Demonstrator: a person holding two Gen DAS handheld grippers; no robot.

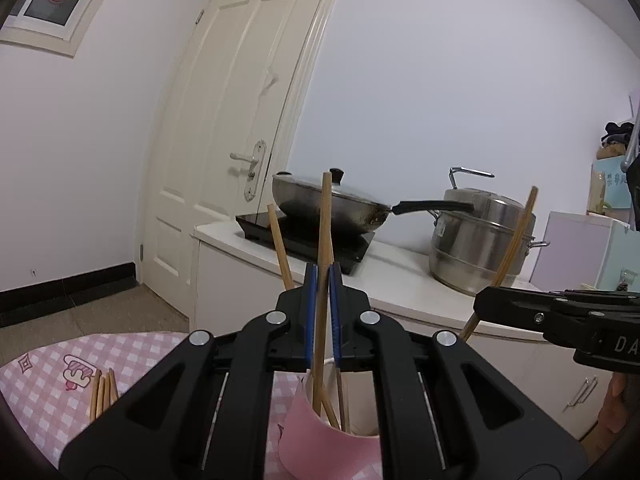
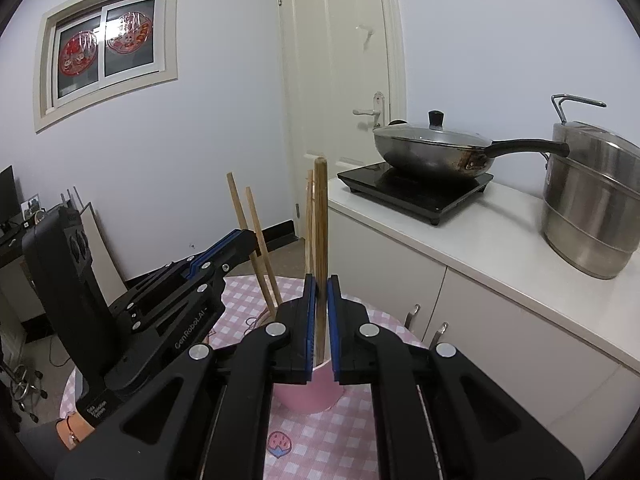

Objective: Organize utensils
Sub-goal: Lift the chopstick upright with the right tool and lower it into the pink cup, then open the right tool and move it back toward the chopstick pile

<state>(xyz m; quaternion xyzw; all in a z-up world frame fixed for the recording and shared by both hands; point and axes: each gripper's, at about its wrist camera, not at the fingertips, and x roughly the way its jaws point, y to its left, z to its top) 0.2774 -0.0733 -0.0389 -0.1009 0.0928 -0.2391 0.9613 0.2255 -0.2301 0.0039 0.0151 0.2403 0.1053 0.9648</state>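
Note:
My left gripper [image 1: 323,280] is shut on an upright wooden chopstick [image 1: 325,216], and the chopstick's lower end reaches into the pink cup [image 1: 320,436] beneath. Other chopsticks stand in that cup, one leaning left [image 1: 280,248]. Several loose chopsticks [image 1: 102,394] lie on the checked cloth at the left. My right gripper [image 2: 322,284] is shut on a second upright chopstick [image 2: 320,208] over the same pink cup [image 2: 308,394]. Each gripper shows in the other's view: the right gripper [image 1: 482,304] with its slanted chopstick [image 1: 516,240], and the left gripper [image 2: 246,240] beside two leaning chopsticks [image 2: 260,240].
A round table with a pink checked cloth [image 2: 340,440] carries the cup. Behind it, a white counter [image 2: 460,240] holds an induction cooker [image 2: 416,192] with a lidded wok [image 2: 432,148] and a steel steamer pot [image 2: 592,200]. A closed door [image 1: 224,120] is behind.

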